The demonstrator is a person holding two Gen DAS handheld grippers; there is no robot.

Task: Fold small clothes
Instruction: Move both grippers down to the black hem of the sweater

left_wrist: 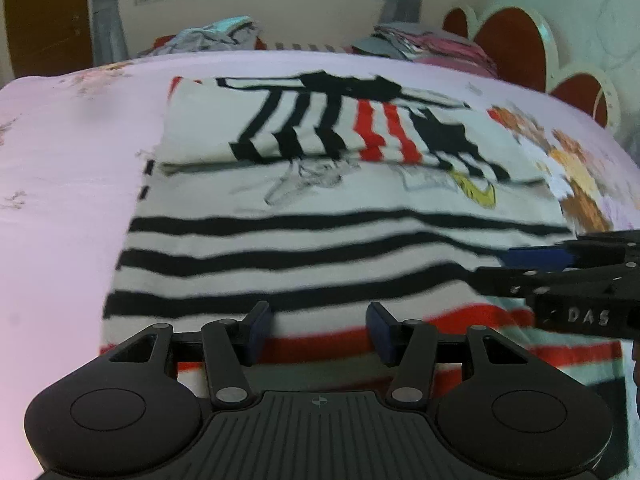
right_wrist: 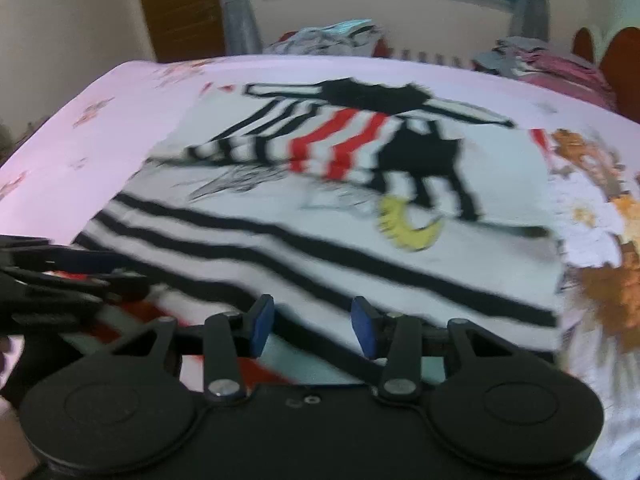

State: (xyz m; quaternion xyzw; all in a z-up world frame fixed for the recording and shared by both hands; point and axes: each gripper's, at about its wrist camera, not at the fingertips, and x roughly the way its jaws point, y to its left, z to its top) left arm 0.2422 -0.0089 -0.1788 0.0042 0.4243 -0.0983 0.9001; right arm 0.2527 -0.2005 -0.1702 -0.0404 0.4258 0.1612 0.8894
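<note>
- one pink bedsheet [left_wrist: 60,152] covers the bed.
- one striped shirt [left_wrist: 304,248] lies flat on it, sleeves folded inward.
- two clothes piles [left_wrist: 216,34] sit at the far edge.
- left gripper [left_wrist: 318,330] and right gripper [right_wrist: 312,322], two tools, both spread apart over the shirt's near hem, holding nothing.

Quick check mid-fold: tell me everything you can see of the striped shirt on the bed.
The striped shirt is white, soft-looking fabric with black bands across the body, red bands near the closer edge, a sketchy print and a yellow crescent. It lies flat on the pink bedsheet, with its far part, sleeves included, folded over the body. The left gripper and right gripper are open at its near edge, gripping nothing.
</note>
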